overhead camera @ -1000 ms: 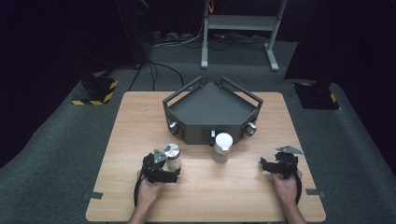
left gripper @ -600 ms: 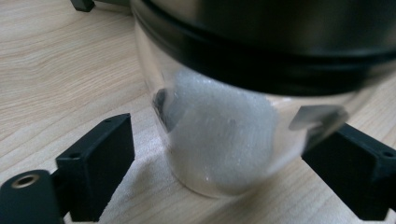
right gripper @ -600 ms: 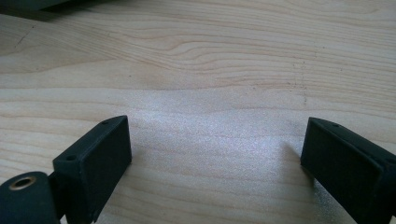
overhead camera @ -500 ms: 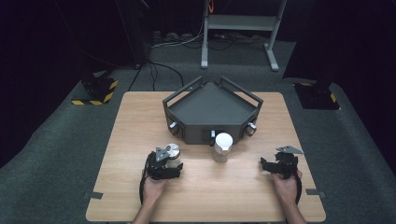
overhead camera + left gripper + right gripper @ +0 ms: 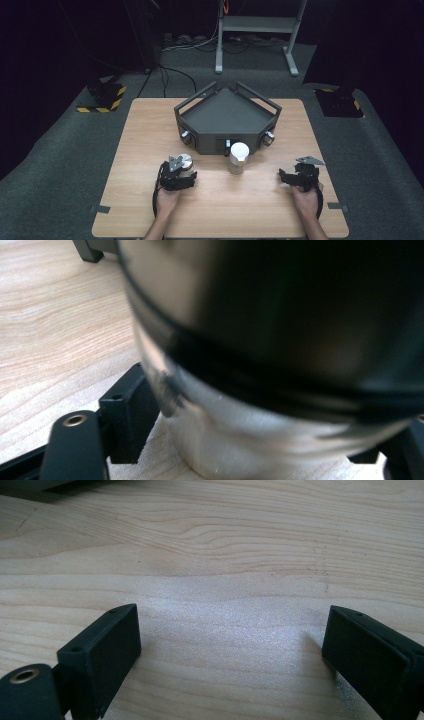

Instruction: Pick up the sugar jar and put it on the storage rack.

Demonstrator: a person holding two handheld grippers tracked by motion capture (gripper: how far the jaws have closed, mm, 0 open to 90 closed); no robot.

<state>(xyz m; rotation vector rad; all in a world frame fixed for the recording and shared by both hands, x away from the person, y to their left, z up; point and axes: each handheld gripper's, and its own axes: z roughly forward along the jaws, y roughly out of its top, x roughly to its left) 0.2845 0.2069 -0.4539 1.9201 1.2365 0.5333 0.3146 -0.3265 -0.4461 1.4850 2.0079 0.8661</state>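
Observation:
A shiny metal canister (image 5: 186, 161) with a dark band (image 5: 280, 385) stands on the wooden table (image 5: 150, 125), near its front left. My left gripper (image 5: 183, 171) reaches around the canister from the person's side. Its jaws have just been closing, and the pads (image 5: 127, 412) now press on the canister's sides in the left gripper view (image 5: 265, 445). My right gripper (image 5: 284, 176) rests near the front right of the table. In the right gripper view its jaws (image 5: 230, 655) stand wide apart over bare wood with nothing between them.
A dark grey angular tray with handles (image 5: 227, 117) sits at the middle back of the table. A pale jar with a white lid (image 5: 238, 157) stands just in front of it, between the two grippers. Floor stands and cables lie beyond the table.
My left gripper has slid forward around the metal canister and its jaws have closed on it. The right gripper and the white-lidded jar have stayed put.

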